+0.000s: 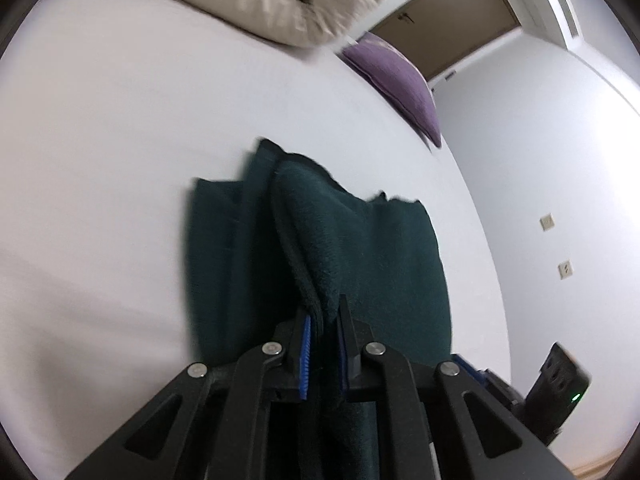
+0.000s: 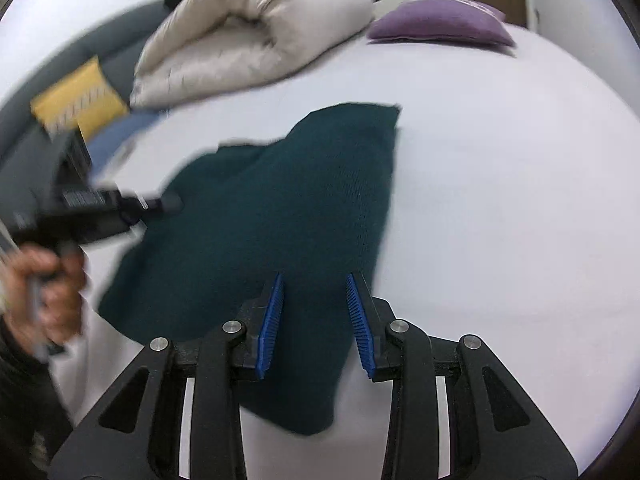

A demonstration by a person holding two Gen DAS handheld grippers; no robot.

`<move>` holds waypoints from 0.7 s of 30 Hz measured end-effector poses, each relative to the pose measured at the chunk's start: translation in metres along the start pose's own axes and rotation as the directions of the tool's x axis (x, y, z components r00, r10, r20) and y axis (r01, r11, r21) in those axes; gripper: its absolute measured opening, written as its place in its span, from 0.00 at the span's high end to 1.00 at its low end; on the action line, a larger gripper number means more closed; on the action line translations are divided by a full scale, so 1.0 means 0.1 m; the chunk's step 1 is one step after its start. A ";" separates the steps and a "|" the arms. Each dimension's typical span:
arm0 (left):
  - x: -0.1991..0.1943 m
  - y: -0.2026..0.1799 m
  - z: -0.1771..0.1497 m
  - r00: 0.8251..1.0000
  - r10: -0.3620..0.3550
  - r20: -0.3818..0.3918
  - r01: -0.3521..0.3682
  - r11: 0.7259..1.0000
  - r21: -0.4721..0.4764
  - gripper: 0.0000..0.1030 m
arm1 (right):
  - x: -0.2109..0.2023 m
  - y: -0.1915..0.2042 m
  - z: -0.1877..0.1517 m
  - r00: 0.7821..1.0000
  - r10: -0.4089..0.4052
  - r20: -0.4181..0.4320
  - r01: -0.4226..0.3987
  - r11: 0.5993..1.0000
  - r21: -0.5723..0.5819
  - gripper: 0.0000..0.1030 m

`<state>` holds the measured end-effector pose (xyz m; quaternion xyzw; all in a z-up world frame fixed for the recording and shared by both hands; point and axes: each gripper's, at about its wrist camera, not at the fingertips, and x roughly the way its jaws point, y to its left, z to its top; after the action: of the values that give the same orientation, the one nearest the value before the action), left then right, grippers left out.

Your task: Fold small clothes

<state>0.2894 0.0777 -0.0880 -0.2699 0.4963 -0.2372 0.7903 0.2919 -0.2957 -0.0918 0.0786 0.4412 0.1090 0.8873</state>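
Observation:
A dark green knitted garment (image 1: 360, 240) lies partly folded on the white bed (image 1: 120, 140). My left gripper (image 1: 324, 316) is shut on a bunched edge of the garment and holds it lifted. In the right wrist view the same garment (image 2: 280, 208) spreads across the bed (image 2: 500, 200). My right gripper (image 2: 316, 284) is open with its blue pads over the garment's near part; nothing is between them. The left gripper's body (image 2: 80, 208) shows at the left in the right wrist view, held by a hand (image 2: 44, 280).
A rolled beige duvet (image 2: 248, 28) lies at the bed's far side. A purple cushion (image 2: 440, 22) sits far right. A yellow cushion (image 2: 76, 100) and blue cloth (image 2: 120, 136) lie at the left. A white wall (image 1: 540, 160) and door (image 1: 448, 20) stand beyond.

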 end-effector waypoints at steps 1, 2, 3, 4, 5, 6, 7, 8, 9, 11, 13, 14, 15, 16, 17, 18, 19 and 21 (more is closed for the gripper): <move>-0.04 0.03 0.01 1.000 0.004 0.006 -0.004 1.000 0.003 0.89 | 0.05 0.07 0.00 1.000 -0.023 0.000 0.023 0.999 -0.030 0.68; -0.09 0.06 0.01 1.000 0.011 0.014 -0.011 1.000 0.010 0.89 | 0.12 0.15 0.00 1.000 -0.024 0.004 0.024 0.999 -0.041 0.68; -0.12 0.08 0.01 1.000 0.010 0.017 -0.010 1.000 0.012 0.89 | 0.11 0.18 0.01 1.000 -0.021 0.008 0.022 0.999 -0.049 0.68; -0.15 0.11 0.00 1.000 0.005 0.021 -0.005 1.000 0.006 0.89 | 0.11 0.22 0.03 1.000 -0.024 0.012 0.024 0.998 -0.061 0.68; -0.18 0.15 -0.01 1.000 0.001 0.027 -0.001 1.000 -0.001 0.89 | 0.12 0.24 0.02 1.000 -0.027 0.013 0.028 0.997 -0.069 0.68; -0.20 0.17 -0.02 1.000 0.001 0.031 -0.001 1.000 -0.004 0.89 | 0.08 0.22 0.01 0.999 -0.031 0.014 0.032 0.996 -0.078 0.68; -0.20 0.20 -0.03 0.999 0.005 0.033 -0.004 1.000 -0.008 0.89 | 0.06 0.23 0.01 0.999 -0.039 0.014 0.040 0.995 -0.092 0.68; -0.21 0.22 -0.04 0.999 0.004 0.035 -0.004 1.000 -0.013 0.89 | 0.06 0.36 -0.01 0.999 -0.049 0.014 0.050 0.993 -0.104 0.68; -0.22 0.25 -0.05 0.999 0.003 0.036 -0.002 1.000 -0.018 0.89 | 0.05 0.37 -0.02 0.998 -0.060 0.016 0.061 0.991 -0.117 0.68; -0.19 0.32 -0.07 0.999 -0.001 0.035 0.002 0.999 -0.036 0.88 | -0.01 0.42 -0.02 0.997 -0.076 0.017 0.078 0.987 -0.142 0.68; -0.15 0.39 -0.07 0.999 0.000 0.035 0.002 0.998 -0.055 0.88 | -0.01 0.58 -0.08 0.997 -0.080 0.010 0.081 0.985 -0.150 0.68; -0.09 0.46 -0.07 0.999 -0.003 0.033 0.005 0.998 -0.070 0.88 | 0.03 0.61 -0.10 0.997 -0.080 0.002 0.080 0.986 -0.147 0.68; -0.05 0.52 -0.08 0.999 -0.008 0.033 0.011 0.996 -0.087 0.88 | 0.07 0.64 -0.12 0.997 -0.075 -0.007 0.073 0.987 -0.142 0.67; -0.03 0.58 -0.10 0.999 -0.023 0.033 0.026 0.994 -0.111 0.88 | 0.12 0.64 -0.12 0.998 -0.067 -0.012 0.064 0.988 -0.137 0.67; -0.02 0.62 -0.11 0.999 -0.032 0.035 0.036 0.991 -0.125 0.88 | 0.16 0.68 -0.16 0.998 -0.061 -0.010 0.059 0.990 -0.130 0.66; -0.02 0.61 -0.11 0.999 -0.025 0.039 0.029 0.992 -0.120 0.88 | 0.19 0.70 -0.17 0.999 -0.053 -0.007 0.052 0.991 -0.122 0.66; 0.00 0.62 -0.11 0.999 -0.023 0.036 0.027 0.993 -0.116 0.87 | 0.19 0.67 -0.18 0.999 -0.043 -0.006 0.042 0.993 -0.112 0.65; -0.01 0.61 -0.10 0.999 0.006 0.036 -0.003 0.996 -0.093 0.86 | 0.27 0.77 -0.15 0.999 -0.035 -0.009 0.034 0.995 -0.093 0.65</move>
<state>0.2861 0.1221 -0.1315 -0.3096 0.4932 -0.2071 0.7861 0.2858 -0.2133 -0.1032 0.0290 0.4415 0.1147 0.8894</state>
